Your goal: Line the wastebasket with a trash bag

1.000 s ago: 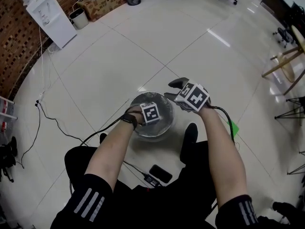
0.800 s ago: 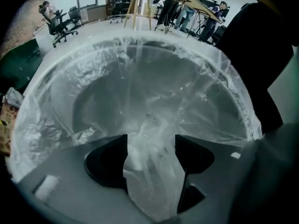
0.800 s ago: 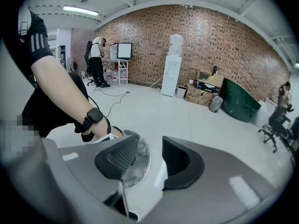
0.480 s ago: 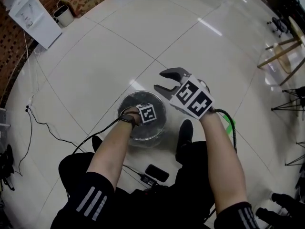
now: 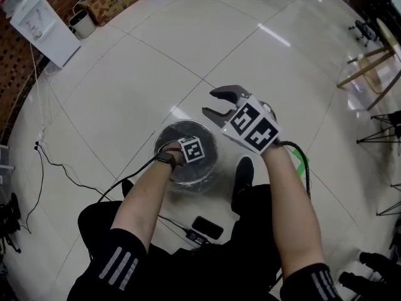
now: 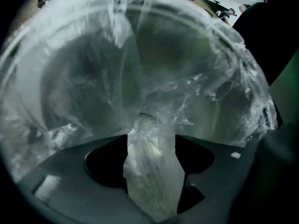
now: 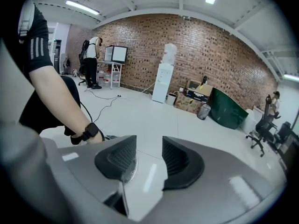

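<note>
The round wastebasket [image 5: 162, 139] stands on the white floor between the person's feet, with a clear trash bag [image 5: 180, 173] inside it. My left gripper [image 6: 151, 144] reaches down into the basket; only its marker cube [image 5: 194, 149] shows in the head view. Its jaws are shut on a bunched fold of the bag [image 6: 150, 181], and the rest of the plastic [image 6: 187, 69] spreads over the basket's wall and rim. My right gripper [image 5: 210, 103] hangs above the floor, beyond the basket's far right rim. It [image 7: 148, 146] is open with nothing between its fingers.
A phone [image 5: 207, 227] and a black cable [image 5: 69, 168] lie on the floor near the person. A white water dispenser [image 5: 41, 27], a small bin [image 5: 80, 22] and a cardboard box [image 5: 106, 2] stand far left. A wooden chair [image 5: 369, 61] is at far right.
My right gripper has lifted off the basket's rim, up and away to the right, with its jaws open. The left gripper stays down in the basket.
</note>
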